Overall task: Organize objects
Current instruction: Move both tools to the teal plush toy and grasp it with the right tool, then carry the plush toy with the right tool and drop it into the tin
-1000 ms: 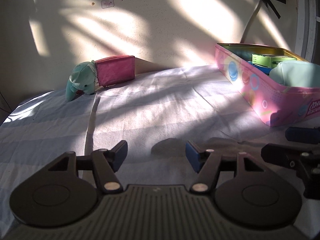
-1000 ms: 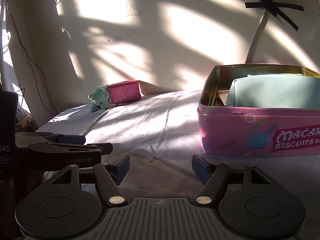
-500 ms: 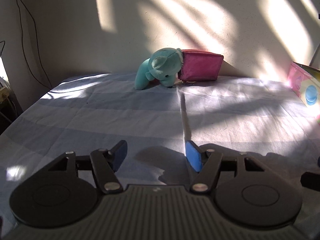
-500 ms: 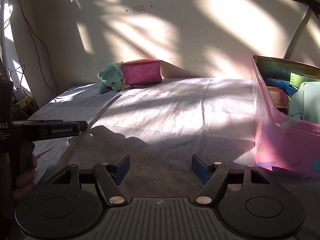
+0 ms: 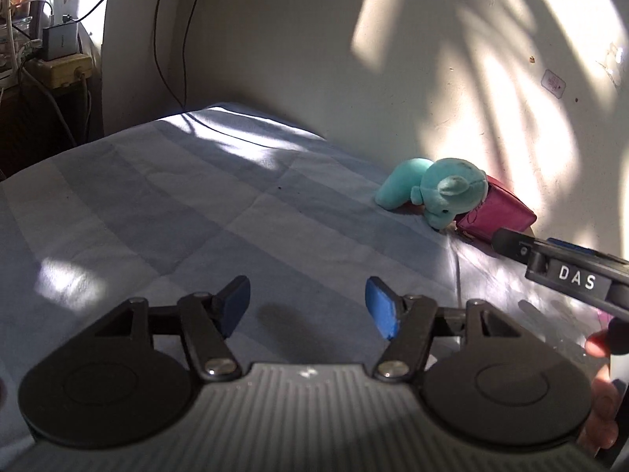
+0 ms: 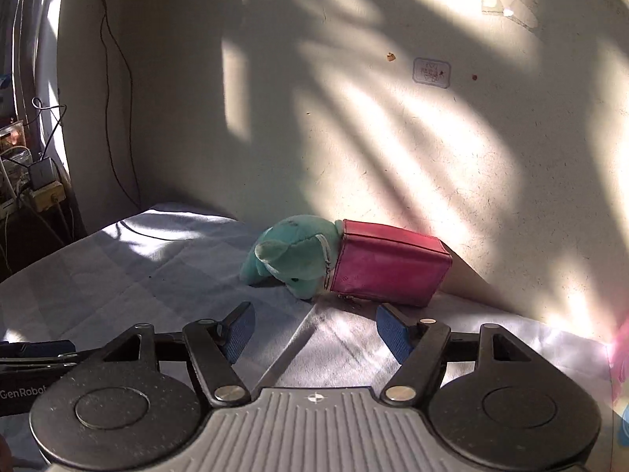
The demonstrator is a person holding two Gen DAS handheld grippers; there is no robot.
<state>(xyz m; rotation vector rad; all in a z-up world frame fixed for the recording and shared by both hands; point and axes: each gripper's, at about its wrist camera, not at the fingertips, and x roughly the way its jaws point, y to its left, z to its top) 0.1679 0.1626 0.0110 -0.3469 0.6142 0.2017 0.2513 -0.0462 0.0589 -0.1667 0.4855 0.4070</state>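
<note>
Across the pale blue bedsheet (image 6: 165, 271) we have swung both views away from the pink biscuit tin, which has dropped out of sight, and now face the wall end where the teal plush elephant (image 6: 293, 261) lies touching the magenta wallet (image 6: 389, 271). Our right gripper (image 6: 314, 332) has closed in to just short of the pair, jaws apart and empty, so we judge them the next things to collect. Our left gripper (image 5: 308, 306) hangs farther back over bare sheet, likewise spread and holding nothing.
</note>
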